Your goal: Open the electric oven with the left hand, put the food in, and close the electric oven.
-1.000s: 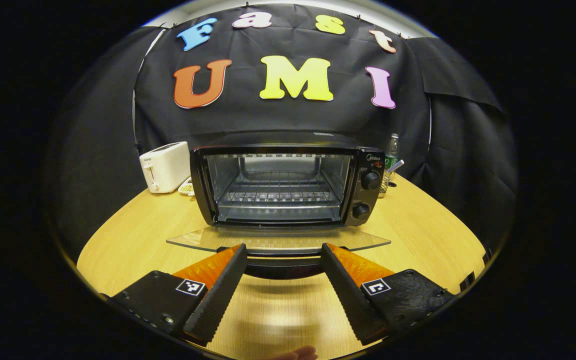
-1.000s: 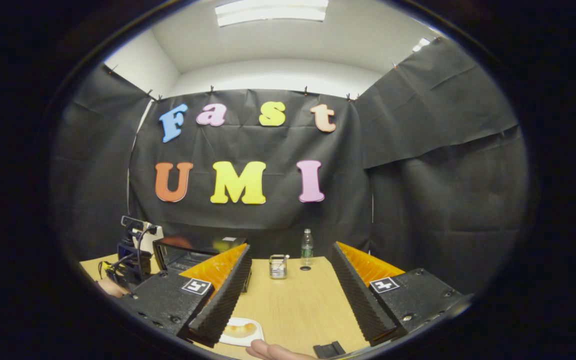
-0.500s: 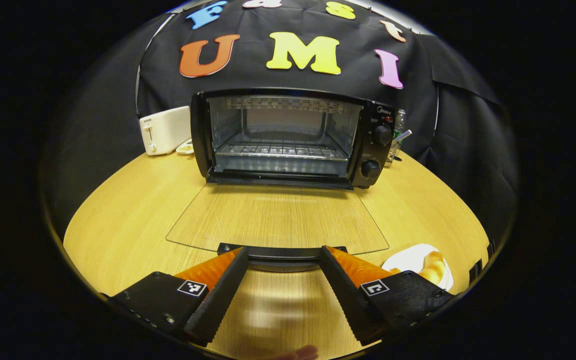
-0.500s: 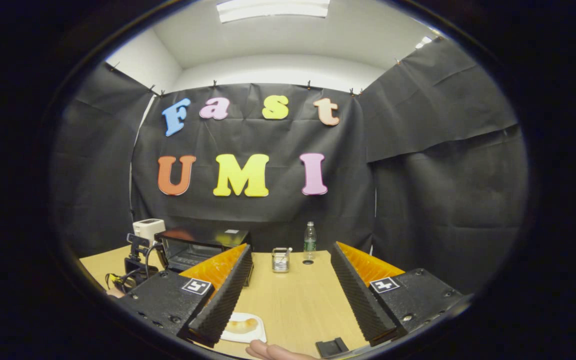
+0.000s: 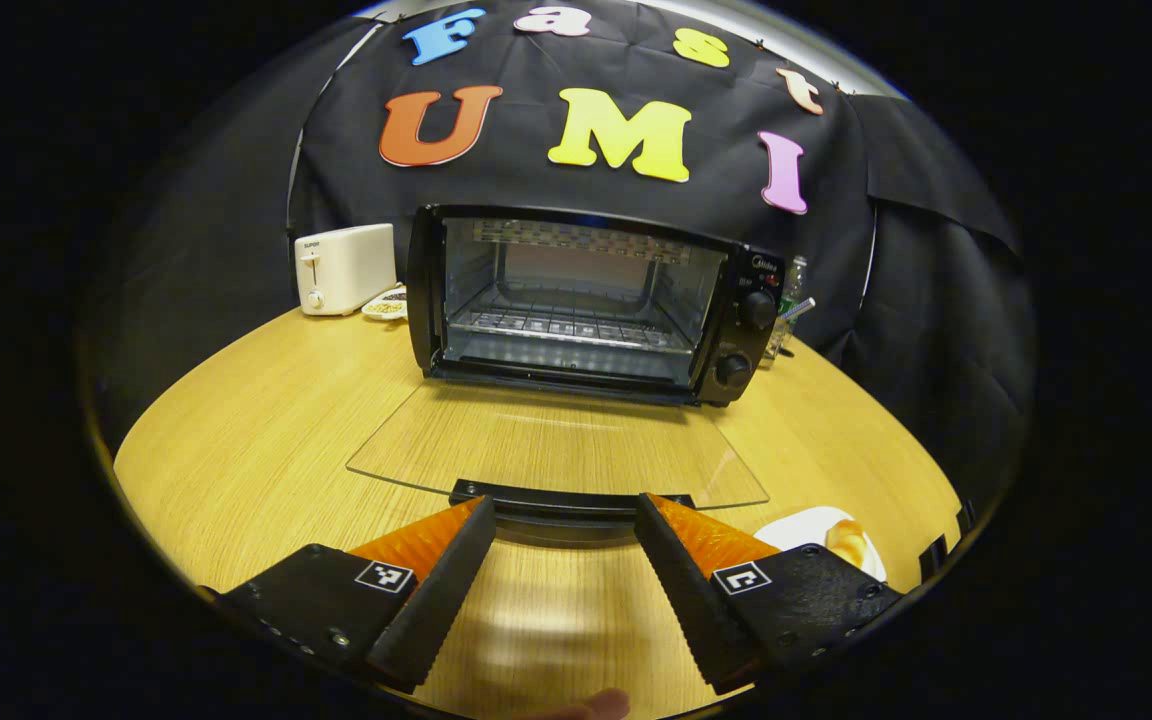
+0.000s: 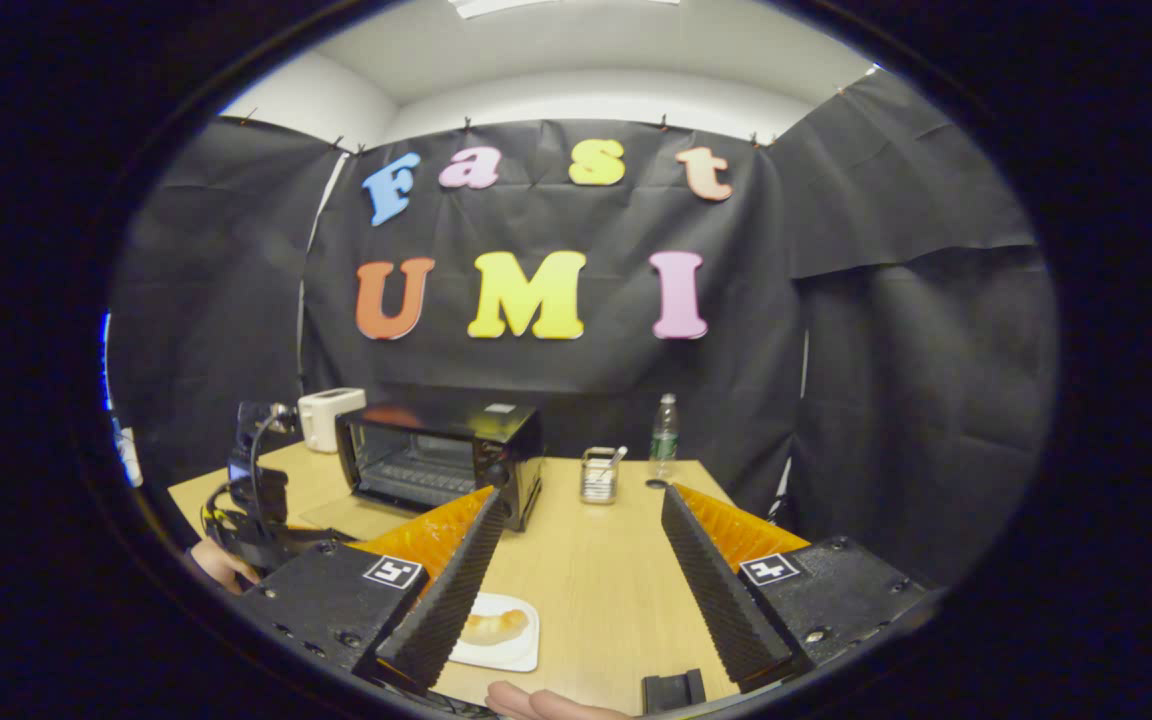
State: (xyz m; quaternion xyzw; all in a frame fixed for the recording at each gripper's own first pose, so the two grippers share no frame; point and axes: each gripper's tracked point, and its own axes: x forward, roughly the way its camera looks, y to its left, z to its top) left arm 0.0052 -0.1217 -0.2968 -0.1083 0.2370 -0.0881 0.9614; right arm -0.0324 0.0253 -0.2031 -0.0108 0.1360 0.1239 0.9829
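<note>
Where the glass door (image 5: 556, 440) lies flat, both grippers' ridged fingers (image 5: 431, 590) spread, empty.

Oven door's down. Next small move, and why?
Probably bring the right gripper down to the food on the white plate and shut on it. The oven door lies fully open, the rack is bare, the left gripper is open just short of the door handle, and the right jaws are open and empty.

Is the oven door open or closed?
Open. The oven's glass door lies folded down flat over the table, and the rack inside shows.
</note>
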